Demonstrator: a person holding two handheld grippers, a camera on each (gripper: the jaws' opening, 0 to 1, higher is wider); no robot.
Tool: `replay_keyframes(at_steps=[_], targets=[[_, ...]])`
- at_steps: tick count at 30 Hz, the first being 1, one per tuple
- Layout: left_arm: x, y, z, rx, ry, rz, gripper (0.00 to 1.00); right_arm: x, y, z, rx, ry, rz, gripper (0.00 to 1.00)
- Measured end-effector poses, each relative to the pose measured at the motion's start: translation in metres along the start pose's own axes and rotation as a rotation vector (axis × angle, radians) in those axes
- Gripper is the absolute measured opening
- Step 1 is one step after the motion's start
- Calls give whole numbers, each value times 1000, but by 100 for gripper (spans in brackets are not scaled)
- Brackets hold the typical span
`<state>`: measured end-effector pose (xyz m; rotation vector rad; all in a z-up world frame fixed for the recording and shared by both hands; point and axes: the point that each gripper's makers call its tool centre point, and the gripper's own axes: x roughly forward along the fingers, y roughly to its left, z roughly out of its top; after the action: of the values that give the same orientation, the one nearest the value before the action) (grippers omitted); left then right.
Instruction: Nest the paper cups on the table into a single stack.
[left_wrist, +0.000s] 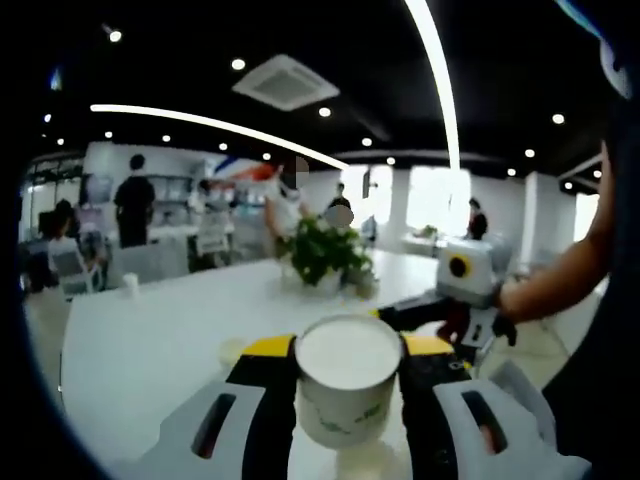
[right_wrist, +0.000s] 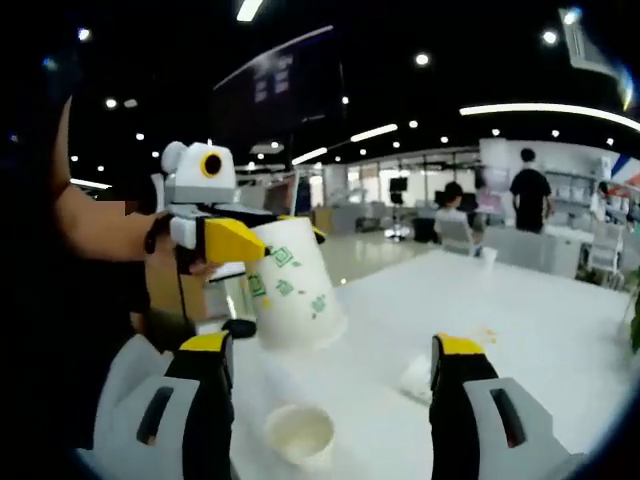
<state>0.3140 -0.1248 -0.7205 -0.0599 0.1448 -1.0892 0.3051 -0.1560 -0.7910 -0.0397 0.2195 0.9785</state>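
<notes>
Paper cup (left_wrist: 348, 385) clamped in left hand-held gripper (left_wrist: 350, 352) | right hand-held gripper (right_wrist: 335, 375) spread over second cup (right_wrist: 299, 434)

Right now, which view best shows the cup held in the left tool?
The right gripper view: it shows the held cup whole from the side, tilted, green print visible, clamped by the left tool. The left gripper view shows mainly its open mouth between the jaws.

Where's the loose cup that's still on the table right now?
In the right gripper view the open cup stands upright on the white table, low between the right tongs, below the cup held tilted in the left tongs.
</notes>
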Motion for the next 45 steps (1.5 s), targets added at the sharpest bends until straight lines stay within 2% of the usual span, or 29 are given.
replay_keyframes(at_steps=[3, 4, 7, 9, 12, 14, 15, 17, 19, 23, 25, 26, 28, 30, 32, 39, 45], targets=[[-1, -4, 2, -25, -34, -11, 38, -1, 9, 1, 13, -4, 27, 68], [-2, -4, 2, -30, -42, -10, 38, -1, 15, 1, 35, 1, 56, 65], [-3, -2, 3, -49, -61, -9, 38, -10, 14, 0, 31, 0, 57, 58], [-2, -3, 4, -61, -76, -9, 38, -13, 18, 0, 59, 0, 83, 54], [0, -6, 9, -91, -104, -12, 38, -16, 28, 9, 135, -36, 139, 49], [-1, -8, 9, -101, -110, -18, 38, -16, 42, 20, 230, -77, 224, 49], [-1, -11, 7, -100, -107, -25, 38, -16, 47, 25, 237, -95, 250, 49], [-3, -15, 10, -110, -127, -33, 38, -21, 46, 23, 215, -82, 237, 50], [-5, -16, 10, -117, -126, -40, 38, -23, 45, 25, 209, -88, 238, 46], [-14, -24, -3, -127, -79, -90, 37, -27, 47, 24, 212, -97, 248, 37], [-19, -31, -13, -123, -25, -135, 37, -29, 48, 25, 201, -99, 264, 32], [-22, -35, -18, -118, 0, -160, 37, -50, 45, 30, 215, -116, 316, 31], [-19, -47, -26, -85, 39, -198, 37, -65, 46, 36, 237, -126, 365, 29], [-17, -56, -34, -38, 88, -226, 37, -69, 48, 37, 213, -105, 383, 27], [-14, -62, -37, -25, 110, -242, 37, -72, 45, 37, 220, -99, 404, 26], [3, -72, -36, -2, 111, -268, 37, -75, 43, 47, 228, -110, 434, 22], [6, -76, -34, -6, 106, -288, 37, -73, 47, 54, 194, -110, 456, 8]])
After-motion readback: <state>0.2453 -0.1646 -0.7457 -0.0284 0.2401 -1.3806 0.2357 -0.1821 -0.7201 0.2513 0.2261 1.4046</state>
